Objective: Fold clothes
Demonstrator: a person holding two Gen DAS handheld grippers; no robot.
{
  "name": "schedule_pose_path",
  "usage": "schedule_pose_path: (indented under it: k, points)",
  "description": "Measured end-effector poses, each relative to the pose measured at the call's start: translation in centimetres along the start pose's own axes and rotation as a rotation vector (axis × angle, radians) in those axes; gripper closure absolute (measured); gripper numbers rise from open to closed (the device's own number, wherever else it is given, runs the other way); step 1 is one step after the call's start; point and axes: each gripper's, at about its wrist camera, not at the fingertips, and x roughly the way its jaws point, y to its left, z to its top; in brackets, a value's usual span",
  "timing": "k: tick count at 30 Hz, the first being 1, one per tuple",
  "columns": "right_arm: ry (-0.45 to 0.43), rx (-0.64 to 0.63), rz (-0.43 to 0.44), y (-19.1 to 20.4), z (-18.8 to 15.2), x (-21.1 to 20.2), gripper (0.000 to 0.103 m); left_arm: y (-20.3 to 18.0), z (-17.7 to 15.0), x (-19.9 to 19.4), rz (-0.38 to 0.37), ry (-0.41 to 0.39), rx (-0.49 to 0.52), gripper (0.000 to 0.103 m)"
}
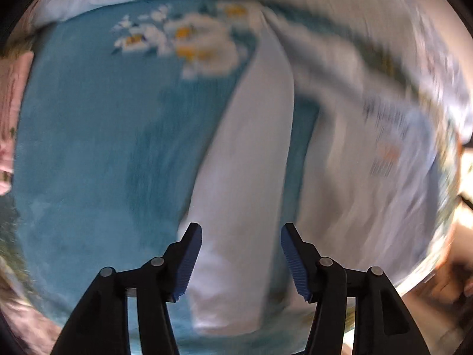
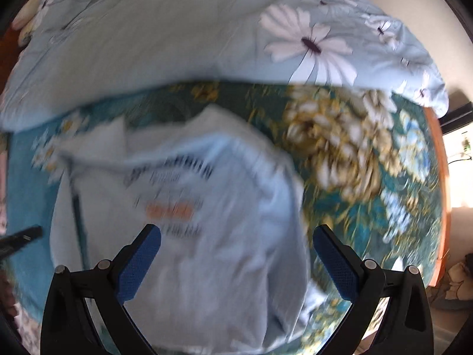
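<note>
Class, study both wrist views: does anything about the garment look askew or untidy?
Yes. The white T-shirt lies rumpled on the floral bedsheet, one long strip stretching away from its body. Both pictures are blurred.

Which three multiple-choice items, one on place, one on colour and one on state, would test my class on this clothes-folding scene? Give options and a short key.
1. Where does the white T-shirt lie?
A. on the teal floral bedspread
B. on a bare wooden floor
C. inside a laundry basket

2. What colour are the pads on the fingers of the grippers?
A. red
B. blue
C. yellow

3. In what state is the left gripper?
A. shut on the shirt
B. shut on nothing
C. open, jaws apart over a white strip of the shirt

Key: 1 A, teal flowered cloth shows all round the shirt. 2 B, both wrist views show blue ribbed pads. 3 C, a wide gap shows between the jaws and nothing is pinched.
</note>
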Motion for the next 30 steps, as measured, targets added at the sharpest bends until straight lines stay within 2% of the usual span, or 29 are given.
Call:
schedule_pose_path:
  k: [2, 7, 11, 15, 18, 21, 23, 26, 28, 30]
  points:
    - [0.020, -0.009, 0.017, 0.6, -2.3, -0.4, 0.000, -0.9, -2.3, 1.3, 0.071, 0.015, 0.101, 0.043]
    - [0.064, -0.032, 0.038, 2.0, -7.4, -1.9, 0.000, -2.6, -5.6, 3.7, 0.114, 0.044, 0.238, 0.043]
    - [0.080, -0.044, 0.047, 2.5, -10.1, -3.1, 0.000, -4.1, -6.4, 4.5, 0.118, 0.038, 0.316, 0.044]
    - [0.074, -0.045, 0.040, 2.8, -11.8, -4.4, 0.000, -4.9, -6.7, 5.7, 0.177, 0.042, 0.370, 0.045]
    - [0.059, -0.038, 0.031, 2.7, -12.1, -5.2, 0.000, -4.9, -6.9, 5.6, 0.208, 0.028, 0.387, 0.051]
    - [0.042, -0.034, 0.026, 2.7, -12.4, -5.9, 0.000, -3.9, -7.0, 5.3, 0.222, 0.003, 0.386, 0.070]
    - [0.032, -0.037, 0.025, 3.0, -12.5, -6.3, 0.000, -3.0, -6.7, 5.1, 0.216, -0.004, 0.371, 0.089]
    - [0.019, -0.044, 0.021, 3.4, -12.5, -6.8, 0.000, -0.9, -6.0, 4.5, 0.143, 0.007, 0.310, 0.097]
    - [0.012, -0.052, 0.011, 3.8, -12.6, -6.9, 0.000, 0.3, -5.5, 3.9, 0.108, 0.005, 0.267, 0.097]
    - [0.011, -0.060, -0.006, 4.1, -12.6, -7.0, 0.000, 2.0, -5.0, 2.1, 0.085, -0.051, 0.212, 0.097]
